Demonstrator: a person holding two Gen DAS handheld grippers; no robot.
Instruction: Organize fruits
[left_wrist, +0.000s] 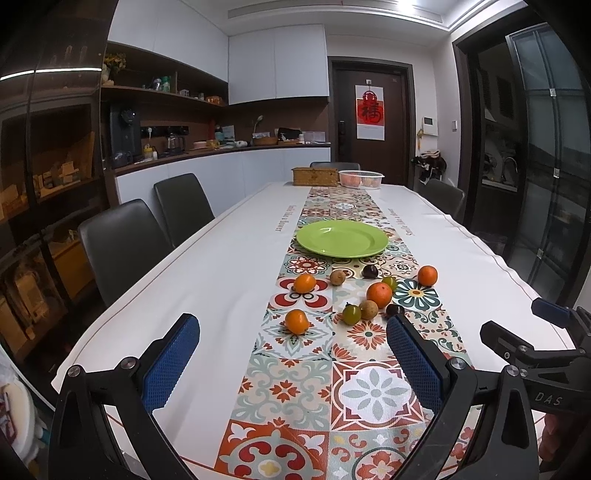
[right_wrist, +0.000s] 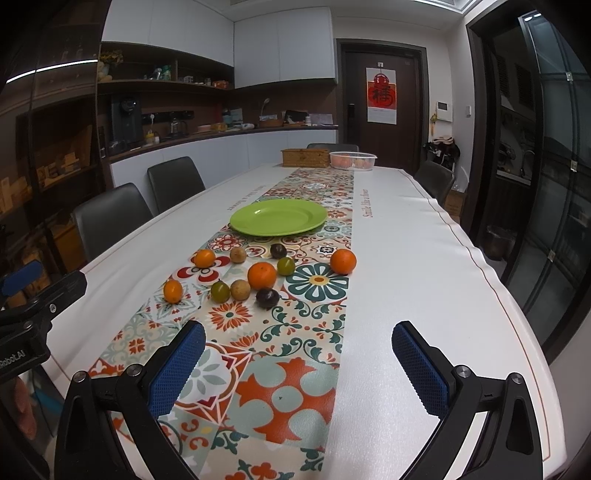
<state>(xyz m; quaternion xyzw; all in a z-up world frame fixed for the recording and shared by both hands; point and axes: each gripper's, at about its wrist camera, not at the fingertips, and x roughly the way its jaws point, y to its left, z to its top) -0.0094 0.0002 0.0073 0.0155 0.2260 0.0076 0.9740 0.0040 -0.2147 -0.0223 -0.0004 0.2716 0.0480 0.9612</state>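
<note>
A long table (right_wrist: 424, 258) covered in a white cloth carries a patterned runner (right_wrist: 295, 369) down its middle, and both grippers hover above its near end with nothing between their fingers. The left gripper (left_wrist: 291, 360) has its blue-padded fingers spread wide apart over the runner; in the right wrist view only its dark frame shows at the left edge. Beyond it, ten small fruits lie loose on the runner. Going from left to right in the right wrist view: an orange (right_wrist: 173, 290) at the near left, a second orange (right_wrist: 205, 258) behind it, a green fruit (right_wrist: 220, 291) touching a tan fruit (right_wrist: 239, 289), another tan fruit (right_wrist: 238, 254) further back, a larger orange (right_wrist: 262, 275) in the middle, a dark purple fruit (right_wrist: 267, 298) just in front of it, a second dark fruit (right_wrist: 278, 251) towards the plate, a green fruit (right_wrist: 285, 266) beside the larger orange, and an orange (right_wrist: 343, 261) on its own at the right. Behind them all, a green plate (right_wrist: 278, 216) sits bare on the runner. At the far end stand a woven box (right_wrist: 305, 157) and a clear tub (right_wrist: 352, 161). The right gripper (right_wrist: 299, 367) also has its fingers wide apart, over the runner's right edge and the white cloth.
</note>
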